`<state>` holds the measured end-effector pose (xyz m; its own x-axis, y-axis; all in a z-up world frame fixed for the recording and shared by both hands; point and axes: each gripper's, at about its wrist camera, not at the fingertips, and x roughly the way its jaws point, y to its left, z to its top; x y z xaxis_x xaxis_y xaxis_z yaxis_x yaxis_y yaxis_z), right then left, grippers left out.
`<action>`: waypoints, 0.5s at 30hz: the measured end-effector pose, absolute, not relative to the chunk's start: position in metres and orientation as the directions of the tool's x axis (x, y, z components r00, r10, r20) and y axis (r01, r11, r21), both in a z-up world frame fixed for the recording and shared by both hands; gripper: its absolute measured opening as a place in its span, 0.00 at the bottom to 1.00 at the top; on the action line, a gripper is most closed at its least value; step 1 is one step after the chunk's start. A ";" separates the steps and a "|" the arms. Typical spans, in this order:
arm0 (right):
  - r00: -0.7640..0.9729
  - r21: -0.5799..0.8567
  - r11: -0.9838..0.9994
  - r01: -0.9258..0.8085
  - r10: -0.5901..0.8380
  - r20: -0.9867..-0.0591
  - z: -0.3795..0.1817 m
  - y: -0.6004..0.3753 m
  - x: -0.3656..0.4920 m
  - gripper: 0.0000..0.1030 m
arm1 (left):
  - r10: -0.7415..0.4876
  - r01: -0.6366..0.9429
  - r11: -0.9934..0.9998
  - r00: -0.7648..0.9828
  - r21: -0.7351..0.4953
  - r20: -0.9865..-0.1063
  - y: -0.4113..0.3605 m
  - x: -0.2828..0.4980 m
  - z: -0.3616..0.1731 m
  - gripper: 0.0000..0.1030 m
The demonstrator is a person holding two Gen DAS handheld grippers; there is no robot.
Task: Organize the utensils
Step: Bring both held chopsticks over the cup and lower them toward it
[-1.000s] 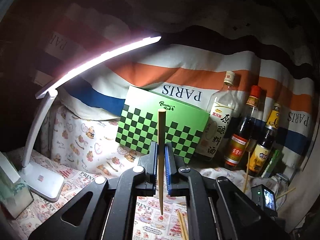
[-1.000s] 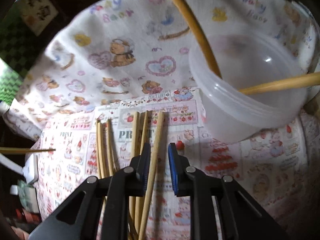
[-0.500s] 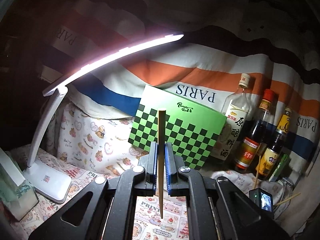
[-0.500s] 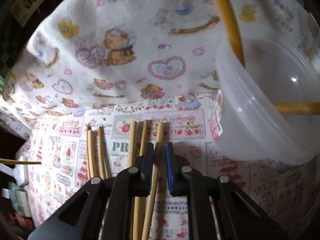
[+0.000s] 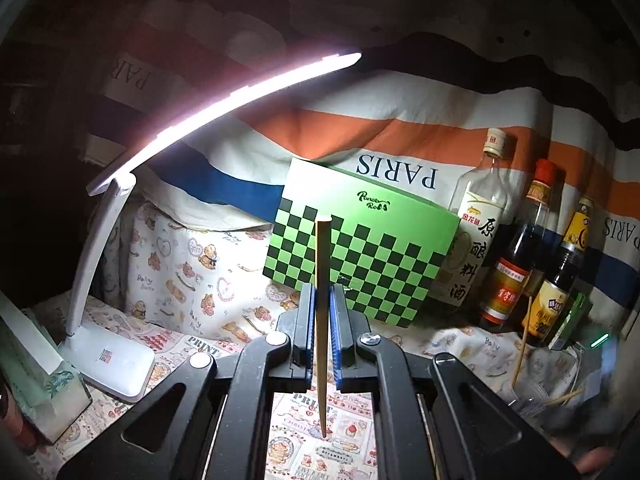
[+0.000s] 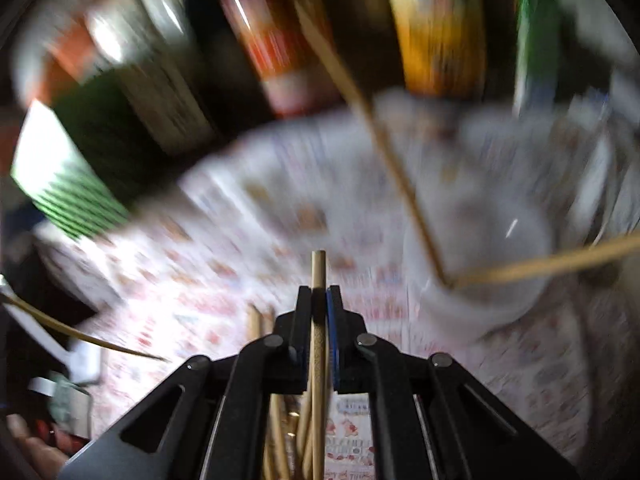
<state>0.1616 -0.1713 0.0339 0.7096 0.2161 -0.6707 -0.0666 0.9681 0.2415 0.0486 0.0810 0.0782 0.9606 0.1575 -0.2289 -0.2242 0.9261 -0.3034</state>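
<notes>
A striped cloth [image 5: 400, 128] printed "PARIS" hangs behind the desk [image 5: 320, 452], whose cover reads "PRINT"; a lit lamp [image 5: 224, 100] arcs over a green checkered box [image 5: 372, 256] and three labelled bottles [image 5: 508, 280]. The left tool [image 5: 320, 336] is clamped on an upright chopstick [image 5: 322, 264]. The right tool [image 6: 319, 320], its jaws just closing, grips another chopstick [image 6: 318, 272] above those lying on the desk, beside a clear tub [image 6: 480, 264] holding two more.
</notes>
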 end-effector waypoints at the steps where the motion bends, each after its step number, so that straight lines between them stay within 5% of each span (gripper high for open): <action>1: 0.743 0.238 0.967 -0.085 0.221 -0.632 0.047 -0.173 0.154 0.06 | 0.158 -0.226 0.926 0.960 -0.303 -0.233 0.080 0.048 0.078 0.06; 8: 0.923 0.149 0.982 -0.120 0.165 -0.348 0.116 -0.190 0.084 0.06 | 0.147 -0.202 0.946 0.964 -0.252 -0.220 0.062 0.035 0.090 0.06; 15: 0.980 0.073 0.997 0.007 0.007 -0.197 0.151 -0.218 0.054 0.06 | 0.096 -0.150 0.964 0.966 -0.219 -0.239 0.043 0.032 0.094 0.06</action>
